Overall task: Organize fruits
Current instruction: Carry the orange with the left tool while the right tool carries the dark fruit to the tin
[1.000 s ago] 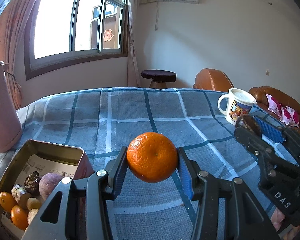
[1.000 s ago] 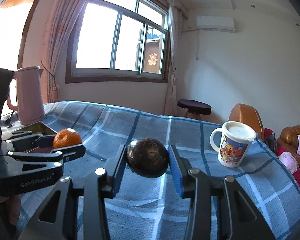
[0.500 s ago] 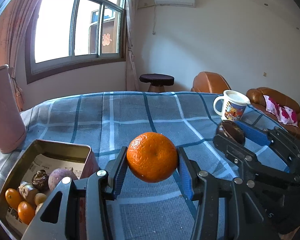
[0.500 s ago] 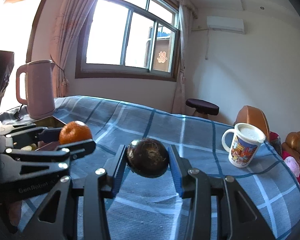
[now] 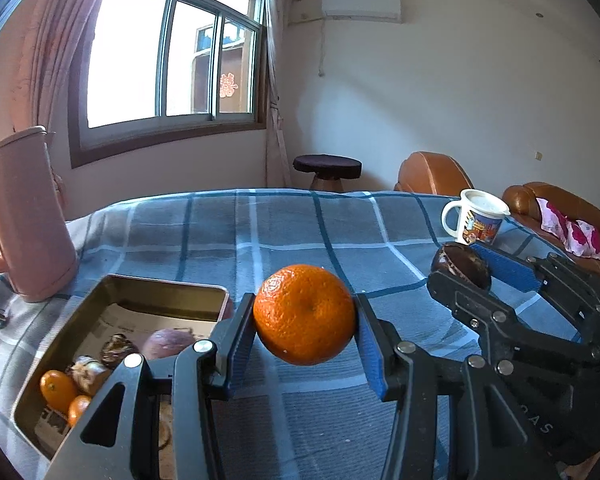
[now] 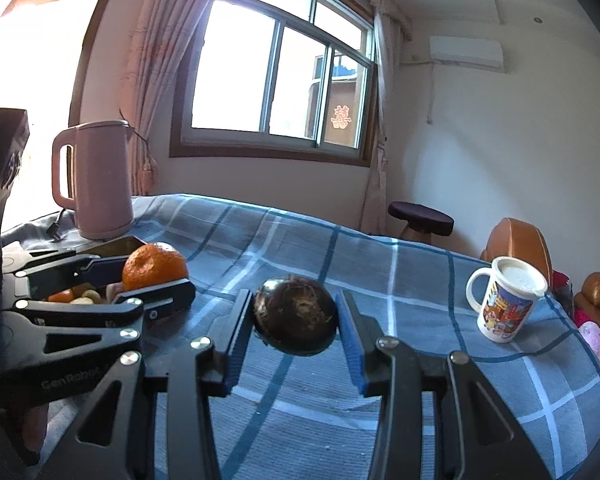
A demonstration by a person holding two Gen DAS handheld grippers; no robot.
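Note:
My left gripper (image 5: 305, 330) is shut on an orange tangerine (image 5: 305, 314), held above the blue checked cloth just right of a metal tin (image 5: 108, 286). The tin holds several fruits: small oranges (image 5: 56, 390), a purple fruit (image 5: 168, 342) and dark ones. My right gripper (image 6: 294, 330) is shut on a dark brown round fruit (image 6: 295, 322), held above the cloth. In the left wrist view the right gripper (image 5: 466, 270) with that dark fruit (image 5: 460, 266) is at the right. In the right wrist view the left gripper (image 6: 148, 282) and tangerine (image 6: 154, 266) are at the left.
A pink kettle (image 5: 24, 216) stands behind the tin at the left, also in the right wrist view (image 6: 96, 180). A white picture mug (image 5: 476, 220) stands at the far right of the table, also in the right wrist view (image 6: 506, 306). A stool (image 5: 326, 168) and brown sofa (image 5: 556, 208) lie beyond.
Both grippers have swung left toward the tin, each still holding its fruit. More of the tin and kettle shows now.

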